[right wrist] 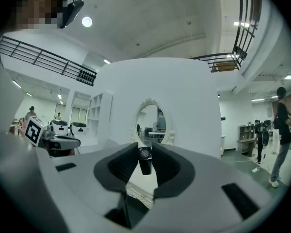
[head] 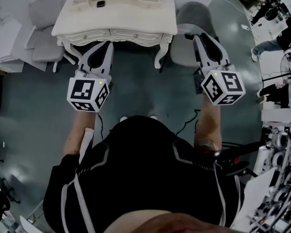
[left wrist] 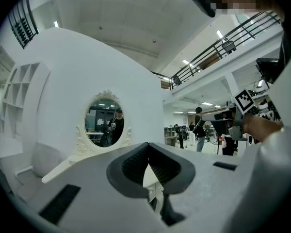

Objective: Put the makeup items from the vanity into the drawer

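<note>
One small dark tube [right wrist: 145, 160] clamped between the jaws of the right gripper [right wrist: 145, 152], in the air in front of the white vanity [head: 117, 19]. Hold it firm and level. Use the left gripper [left wrist: 148, 160], closed and empty, to pull out the seemingly shut drawer [head: 131, 34] first. Short, round, with a glossy black cap.
</note>
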{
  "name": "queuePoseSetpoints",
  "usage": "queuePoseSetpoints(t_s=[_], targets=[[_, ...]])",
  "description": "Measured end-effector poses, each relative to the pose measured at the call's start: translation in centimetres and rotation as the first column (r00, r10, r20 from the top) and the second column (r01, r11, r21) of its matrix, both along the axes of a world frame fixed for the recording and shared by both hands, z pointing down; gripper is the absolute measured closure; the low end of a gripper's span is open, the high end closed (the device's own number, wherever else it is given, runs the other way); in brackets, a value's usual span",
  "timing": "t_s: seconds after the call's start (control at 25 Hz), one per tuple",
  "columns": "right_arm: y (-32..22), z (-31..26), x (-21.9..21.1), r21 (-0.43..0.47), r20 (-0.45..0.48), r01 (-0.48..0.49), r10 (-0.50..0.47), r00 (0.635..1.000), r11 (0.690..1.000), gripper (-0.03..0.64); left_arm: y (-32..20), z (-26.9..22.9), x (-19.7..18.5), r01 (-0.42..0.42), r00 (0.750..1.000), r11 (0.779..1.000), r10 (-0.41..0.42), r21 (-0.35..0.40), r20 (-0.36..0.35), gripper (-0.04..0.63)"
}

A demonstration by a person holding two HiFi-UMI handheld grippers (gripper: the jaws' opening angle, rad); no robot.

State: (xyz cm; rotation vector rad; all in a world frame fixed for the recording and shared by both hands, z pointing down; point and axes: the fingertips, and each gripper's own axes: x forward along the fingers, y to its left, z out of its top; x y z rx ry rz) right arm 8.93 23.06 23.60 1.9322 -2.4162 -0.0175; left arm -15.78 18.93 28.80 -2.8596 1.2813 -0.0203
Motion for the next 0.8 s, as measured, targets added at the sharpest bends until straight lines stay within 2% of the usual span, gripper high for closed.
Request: queuePoseSetpoints(t_s=[0.2,0.36,0.6,0.8], targets=[[-0.3,-0.2,-1.2,-0.002,-0.010,-0.017,0.017,1.000,1.000,0.523,-0.5,0.1,-1.0,-0.023,1.000,1.000,0.023,-0.017,-0.007,0.592],[-0.7,0.2,-2.4,0.001,-0.017,-0.031,0.031,0.999,1.000,0.523,-0.7,0.4,-1.8,-0.067,0.997,0.997,0.065,-0.043,-0.040,0.592],[-1.9,0.3,-4.2,-0.002,-0.027,-0.031,0.030,0.999,1.000,0.523,-2.5,0.3,-3.1,-0.067,0.996,0.995,0.063,-0.068,-0.065,0.592],[-4.3,0.3,-3.5,0.006,-0.023,-0.012,0.013,1.000,1.000,0.523,-4.5,0.4,-2.5,-0.058,0.996,0.996,0.053,-0.067,-0.068,0.592]])
